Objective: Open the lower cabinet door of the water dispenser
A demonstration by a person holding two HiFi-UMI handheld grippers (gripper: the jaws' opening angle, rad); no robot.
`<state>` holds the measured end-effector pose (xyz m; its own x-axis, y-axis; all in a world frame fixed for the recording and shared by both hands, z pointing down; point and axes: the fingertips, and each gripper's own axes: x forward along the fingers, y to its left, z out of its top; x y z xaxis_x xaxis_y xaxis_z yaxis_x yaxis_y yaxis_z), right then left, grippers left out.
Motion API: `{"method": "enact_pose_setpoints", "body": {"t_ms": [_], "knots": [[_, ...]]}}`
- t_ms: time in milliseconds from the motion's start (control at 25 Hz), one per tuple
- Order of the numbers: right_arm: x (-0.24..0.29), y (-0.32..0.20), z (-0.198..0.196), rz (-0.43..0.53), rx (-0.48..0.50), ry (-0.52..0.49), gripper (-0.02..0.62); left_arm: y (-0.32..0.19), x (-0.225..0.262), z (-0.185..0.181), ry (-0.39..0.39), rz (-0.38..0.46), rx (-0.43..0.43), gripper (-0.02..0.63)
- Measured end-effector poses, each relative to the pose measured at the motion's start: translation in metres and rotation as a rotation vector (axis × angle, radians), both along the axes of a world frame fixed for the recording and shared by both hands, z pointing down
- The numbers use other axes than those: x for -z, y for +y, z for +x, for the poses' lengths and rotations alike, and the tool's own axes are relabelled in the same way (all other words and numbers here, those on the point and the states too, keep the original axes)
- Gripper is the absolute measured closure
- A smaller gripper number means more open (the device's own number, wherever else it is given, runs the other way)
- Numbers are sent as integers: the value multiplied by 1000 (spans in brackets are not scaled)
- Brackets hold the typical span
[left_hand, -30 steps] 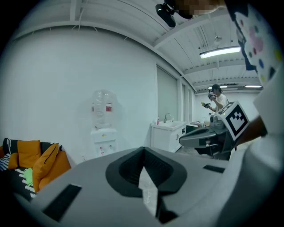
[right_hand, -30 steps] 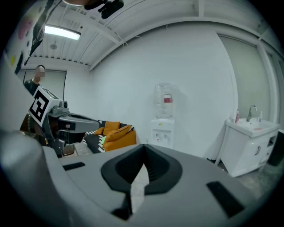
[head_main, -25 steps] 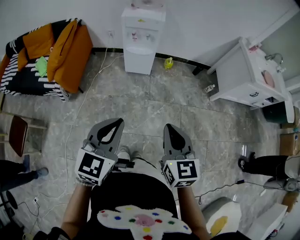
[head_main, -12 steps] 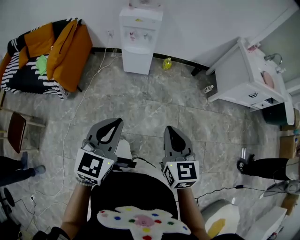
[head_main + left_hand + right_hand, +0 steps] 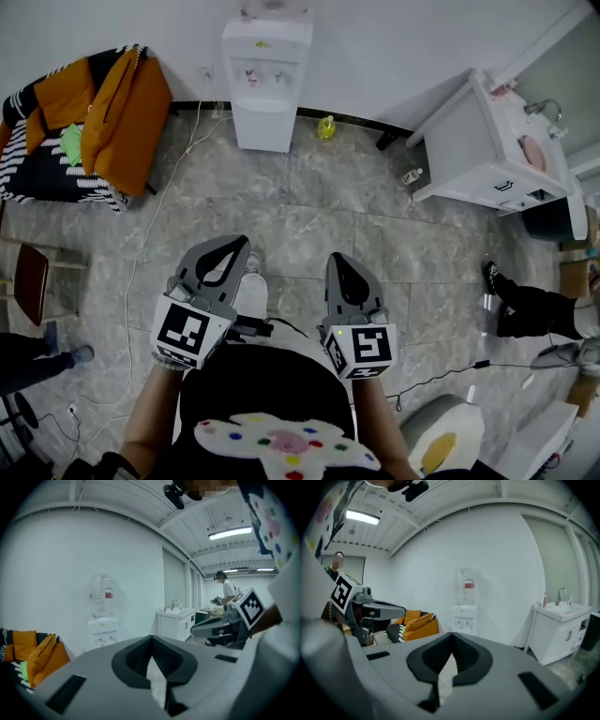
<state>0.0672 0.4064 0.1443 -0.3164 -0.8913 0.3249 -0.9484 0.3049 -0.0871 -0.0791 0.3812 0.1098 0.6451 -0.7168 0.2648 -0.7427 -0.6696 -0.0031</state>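
A white water dispenser (image 5: pixel 263 75) stands against the far wall, with a clear bottle on top and its lower cabinet door (image 5: pixel 262 126) closed. It also shows far off in the left gripper view as the dispenser (image 5: pixel 103 630) and in the right gripper view as the dispenser (image 5: pixel 465 616). My left gripper (image 5: pixel 236 243) and right gripper (image 5: pixel 336 257) are held side by side in front of my body, well short of the dispenser. Both are shut with nothing between their jaws.
An orange and striped sofa (image 5: pixel 84 122) sits at the left wall. A white sink cabinet (image 5: pixel 492 150) stands at the right. A small yellow bottle (image 5: pixel 325 127) is on the floor beside the dispenser. Cables cross the grey tiles. A person's legs (image 5: pixel 530 309) show at the right.
The dispenser and floor have slid leftward and slightly up in the head view as I step forward. Both grippers stay shut in the same pose. The person's legs at right have shifted.
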Motion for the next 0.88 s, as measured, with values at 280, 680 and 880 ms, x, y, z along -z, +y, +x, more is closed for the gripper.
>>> {"method": "enact_pose_setpoints", "body": {"t_ms": [280, 680, 880], "knots": [[1, -57, -2, -10, -18, 22, 592, -60, 2, -4, 21, 1, -24, 594], [15, -154, -27, 22, -24, 30, 592, -157, 8, -25, 34, 19, -36, 594], [19, -194, -33, 36, -24, 31, 592, -194, 9, -31, 26, 30, -38, 594]]}}
